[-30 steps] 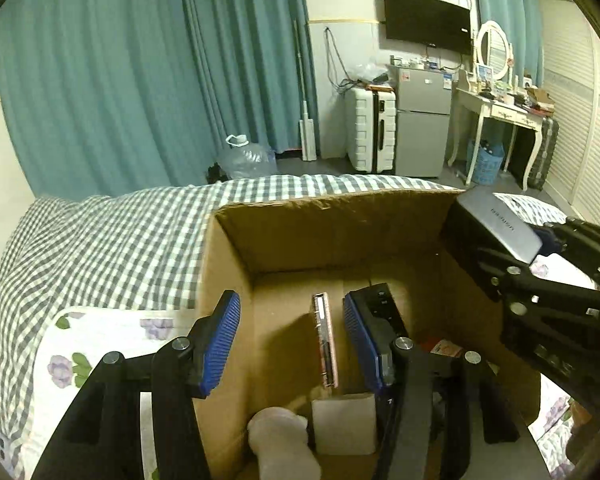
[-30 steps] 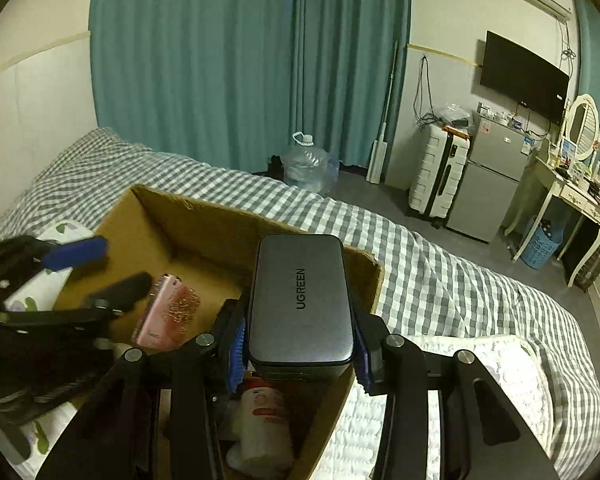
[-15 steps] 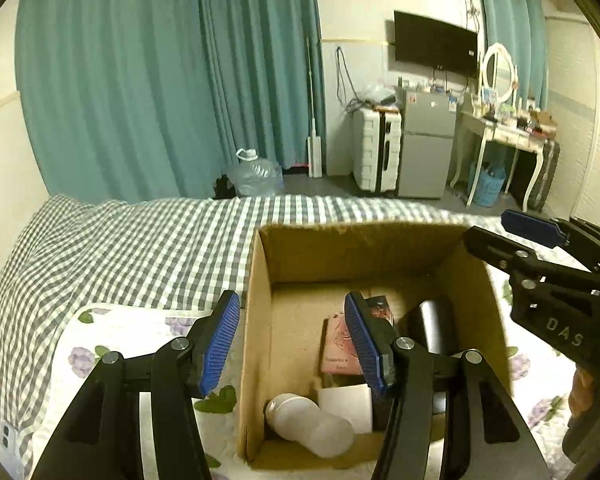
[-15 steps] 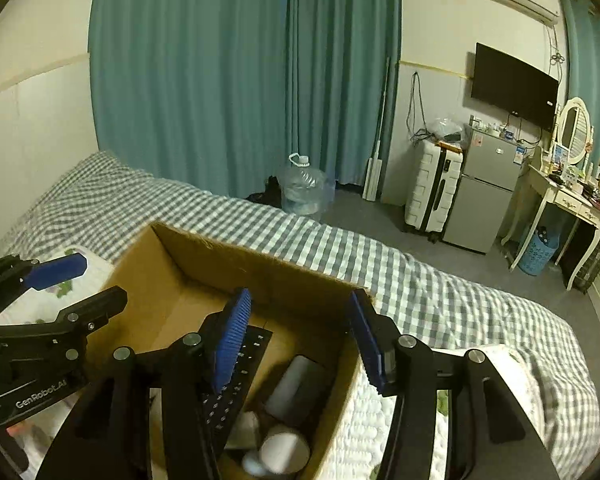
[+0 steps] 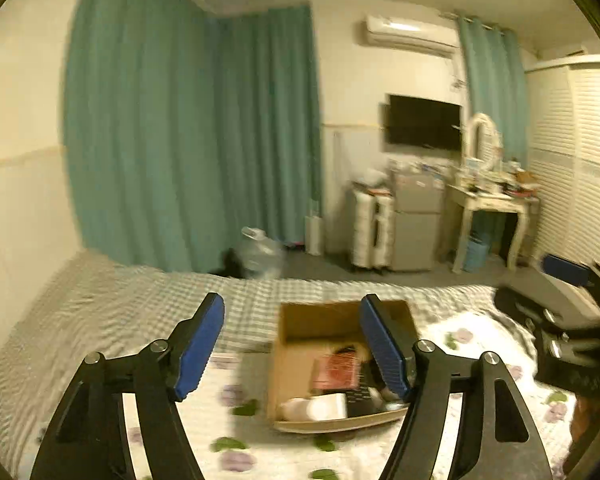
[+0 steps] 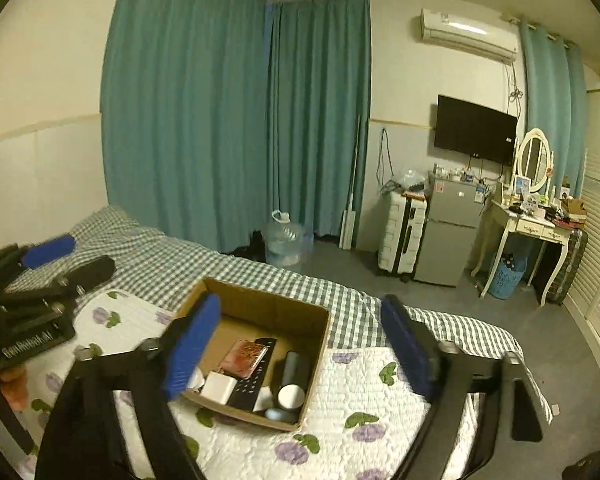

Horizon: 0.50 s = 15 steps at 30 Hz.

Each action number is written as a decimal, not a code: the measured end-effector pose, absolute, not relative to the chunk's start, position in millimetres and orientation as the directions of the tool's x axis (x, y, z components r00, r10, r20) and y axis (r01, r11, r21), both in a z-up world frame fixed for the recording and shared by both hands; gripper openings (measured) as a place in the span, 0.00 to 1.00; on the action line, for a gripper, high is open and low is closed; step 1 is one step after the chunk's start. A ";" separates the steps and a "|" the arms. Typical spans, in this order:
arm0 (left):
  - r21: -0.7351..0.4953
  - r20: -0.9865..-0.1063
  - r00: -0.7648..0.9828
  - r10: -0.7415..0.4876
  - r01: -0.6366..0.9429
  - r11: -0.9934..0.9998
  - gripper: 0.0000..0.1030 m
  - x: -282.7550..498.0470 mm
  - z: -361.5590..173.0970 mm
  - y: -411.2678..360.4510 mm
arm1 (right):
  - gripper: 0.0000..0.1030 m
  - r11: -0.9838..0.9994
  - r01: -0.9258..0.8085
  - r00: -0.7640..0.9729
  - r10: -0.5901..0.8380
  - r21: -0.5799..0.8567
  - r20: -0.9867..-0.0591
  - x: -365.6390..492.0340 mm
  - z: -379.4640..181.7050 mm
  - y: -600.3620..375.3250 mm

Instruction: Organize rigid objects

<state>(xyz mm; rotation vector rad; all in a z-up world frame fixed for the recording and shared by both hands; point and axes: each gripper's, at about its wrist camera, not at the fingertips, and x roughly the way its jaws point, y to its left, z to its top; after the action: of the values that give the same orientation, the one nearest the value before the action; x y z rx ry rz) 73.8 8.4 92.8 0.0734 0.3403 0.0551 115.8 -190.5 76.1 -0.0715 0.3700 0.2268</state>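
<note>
Left gripper (image 5: 292, 344): blue pads wide apart, nothing between them, touching nothing; its jaws have just been opening; it hangs above the bed.
Right gripper (image 6: 300, 344): blue pads spread wide and empty; its jaws have just been opening, clear of the box below.
Cardboard box (image 6: 256, 304): open-topped, resting on the floral quilt (image 6: 364, 400).
Box contents: a pink glittery case (image 6: 244, 356) lying on a long black perforated piece (image 6: 256, 376), a white block (image 6: 219, 387), a dark cylinder (image 6: 294, 368), a pale cup (image 6: 291, 395).
Surface: quilt over a checked bedsheet (image 6: 172, 260).
Room: teal curtains (image 6: 228, 120), wall television (image 6: 475, 129), small fridge (image 6: 450, 232), white suitcase (image 6: 400, 236), dressing table (image 6: 528, 224), water jug (image 6: 286, 236).
Left wrist view only: blurred; the box sits partly behind the right-hand pad.
Right wrist view only: sharp; a fingertip (image 6: 14, 392) holding the left gripper at the left edge.
</note>
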 end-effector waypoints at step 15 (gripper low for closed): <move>0.083 -0.346 0.935 0.083 -0.057 0.995 0.73 43.6 16.4 1.2 | 1.00 0.984 -0.177 0.880 0.157 -0.003 -0.448 76.8 -1.9 -183.6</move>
<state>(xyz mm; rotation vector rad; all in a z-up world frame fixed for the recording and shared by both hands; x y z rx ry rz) 43.6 1.2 16.4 0.0721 0.3567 0.0717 76.8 -183.6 -1.9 -0.0446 0.4629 0.1741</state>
